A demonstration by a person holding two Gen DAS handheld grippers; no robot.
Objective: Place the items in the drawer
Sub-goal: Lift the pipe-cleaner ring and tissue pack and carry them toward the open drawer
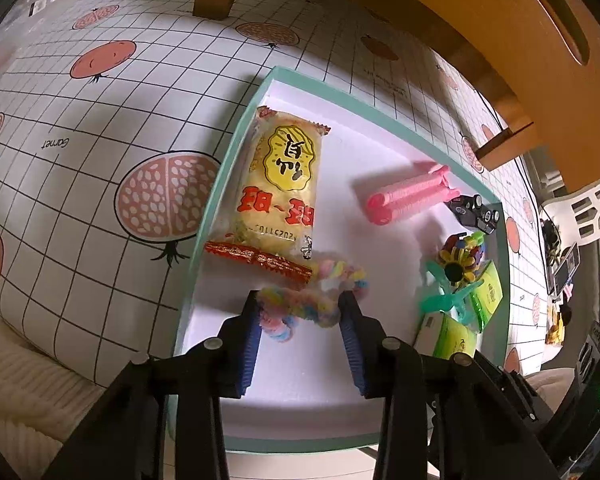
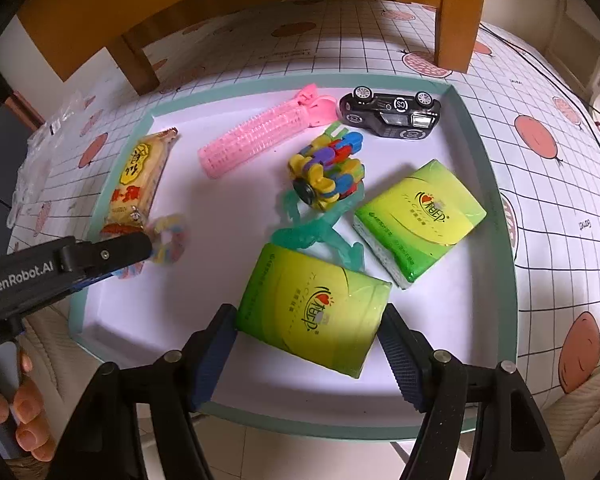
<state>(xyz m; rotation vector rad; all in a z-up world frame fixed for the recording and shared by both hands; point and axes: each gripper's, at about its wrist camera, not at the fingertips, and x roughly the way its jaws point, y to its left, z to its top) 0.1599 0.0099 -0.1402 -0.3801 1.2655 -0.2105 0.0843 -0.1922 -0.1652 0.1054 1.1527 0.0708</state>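
- The left claw (image 1: 300,308) is clenching the fuzzy pastel ring (image 1: 300,300); the right claw (image 2: 306,338) is gripping a green tissue pack (image 2: 312,308).
- Both are sitting in the teal tray (image 2: 496,208); nothing is looking stowed yet, and no drawer is showing.

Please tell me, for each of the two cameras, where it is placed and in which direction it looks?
Left wrist: sits on the left gripper, looks steeply down at a fluffy pastel ring between its fingers.
Right wrist: sits on the right gripper, looks steeply down at a green tissue pack between its fingers; the left gripper and a hand show.
Shared: teal-rimmed tray, snack packet, pink roller.
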